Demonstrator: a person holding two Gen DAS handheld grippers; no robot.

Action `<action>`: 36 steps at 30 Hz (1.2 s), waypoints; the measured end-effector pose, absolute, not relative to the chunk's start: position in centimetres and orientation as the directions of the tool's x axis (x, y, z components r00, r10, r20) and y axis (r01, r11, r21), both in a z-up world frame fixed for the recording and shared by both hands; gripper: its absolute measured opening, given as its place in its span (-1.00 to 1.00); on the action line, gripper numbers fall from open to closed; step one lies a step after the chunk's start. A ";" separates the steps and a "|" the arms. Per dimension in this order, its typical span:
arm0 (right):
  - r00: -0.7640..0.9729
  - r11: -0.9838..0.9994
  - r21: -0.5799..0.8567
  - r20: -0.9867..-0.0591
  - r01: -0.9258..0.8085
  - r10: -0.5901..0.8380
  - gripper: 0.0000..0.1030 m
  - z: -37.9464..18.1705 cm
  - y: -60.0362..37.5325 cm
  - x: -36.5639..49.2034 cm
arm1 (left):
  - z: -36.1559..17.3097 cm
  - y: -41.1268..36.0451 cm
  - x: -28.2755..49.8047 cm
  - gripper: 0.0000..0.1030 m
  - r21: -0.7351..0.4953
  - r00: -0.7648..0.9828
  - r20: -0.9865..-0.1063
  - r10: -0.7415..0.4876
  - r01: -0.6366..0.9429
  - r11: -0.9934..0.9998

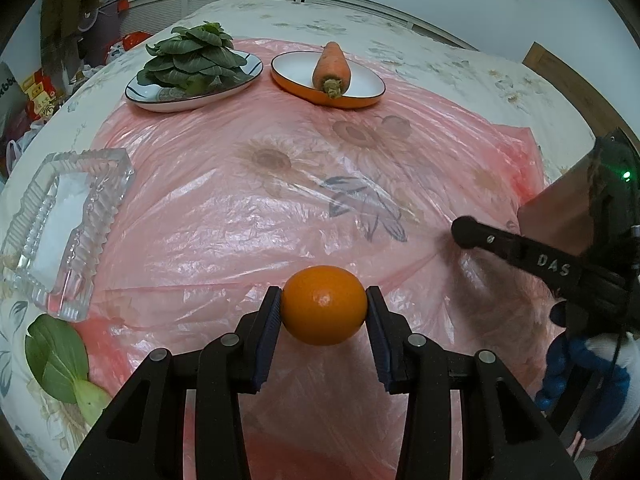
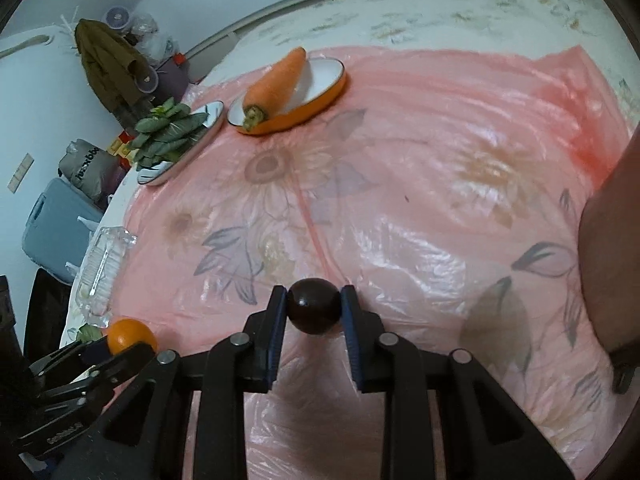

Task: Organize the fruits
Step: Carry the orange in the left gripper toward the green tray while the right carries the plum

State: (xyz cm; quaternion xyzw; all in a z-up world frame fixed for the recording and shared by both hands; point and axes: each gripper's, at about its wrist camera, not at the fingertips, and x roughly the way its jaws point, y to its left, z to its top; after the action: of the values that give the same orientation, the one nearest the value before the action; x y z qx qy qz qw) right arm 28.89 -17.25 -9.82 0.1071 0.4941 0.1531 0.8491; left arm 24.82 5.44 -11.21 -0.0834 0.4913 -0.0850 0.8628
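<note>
Both fruits are already lifted, one per hand. The left tongs point(image 1: 323, 305) are clamped on an orange point(image 1: 323, 305), pads pressed to its two sides, the fruit sitting right at the fingertips. The right tongs point(image 2: 314, 311) are clamped on a small dark round fruit point(image 2: 314, 311), possibly a plum; it too is held at the very tips. Neither fruit has a long axis worth noting, both being near round.

The carrying surface is a bed, covered with a floral sheet and a pink plastic film point(image 1: 280, 208). A clear glass dish point(image 1: 64, 224) is seen at the bed's left edge, empty apart from its white base. It is judged the likely home for the fruit, since the two plates at the far edge are taken: leafy greens point(image 1: 192, 56) on the patterned plate point(image 1: 148, 100), a carrot point(image 1: 331, 66) on the orange-rimmed plate point(image 1: 360, 100).

The deciding relation: the glass dish lies to the left of and slightly beyond the orange, and is near the left tongs. The right tongs are well apart from it, with the left tongs and orange between. The left hand is therefore the nearer; a leftward carry and release is judged the next step, the dark fruit following after.

A loose green leaf point(image 1: 56, 356) is noted near the bed's near-left corner, just beside the dish.
</note>
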 end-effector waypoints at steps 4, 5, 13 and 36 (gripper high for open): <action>0.476 0.928 0.332 -0.797 -0.168 0.371 -0.38 -9.0 -17.2 28.2 | -11.2 5.4 24.3 -0.30 -0.225 0.500 -0.836 -0.226 0.063 0.972; 0.475 0.929 0.326 -0.798 -0.175 0.370 -0.38 -8.7 -17.2 27.8 | -11.1 5.4 24.2 -0.30 -0.224 0.500 -0.836 -0.226 0.064 0.972; 0.460 0.936 0.284 -0.817 -0.206 0.349 -0.38 -8.0 -17.2 23.9 | -10.7 4.9 23.2 -0.30 -0.195 0.499 -0.841 -0.210 0.082 0.977; 0.574 0.959 0.210 -0.769 -0.189 0.282 -0.38 -5.5 -24.8 16.1 | -8.2 -5.6 17.7 -0.30 -0.164 0.579 -0.769 -0.272 0.232 0.959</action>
State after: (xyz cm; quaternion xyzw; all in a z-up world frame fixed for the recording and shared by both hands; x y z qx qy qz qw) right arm 16.07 -24.84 -5.53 0.0521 0.4419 0.1330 0.8856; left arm 17.69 -5.59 -8.19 -0.0226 0.4363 -0.1419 0.8883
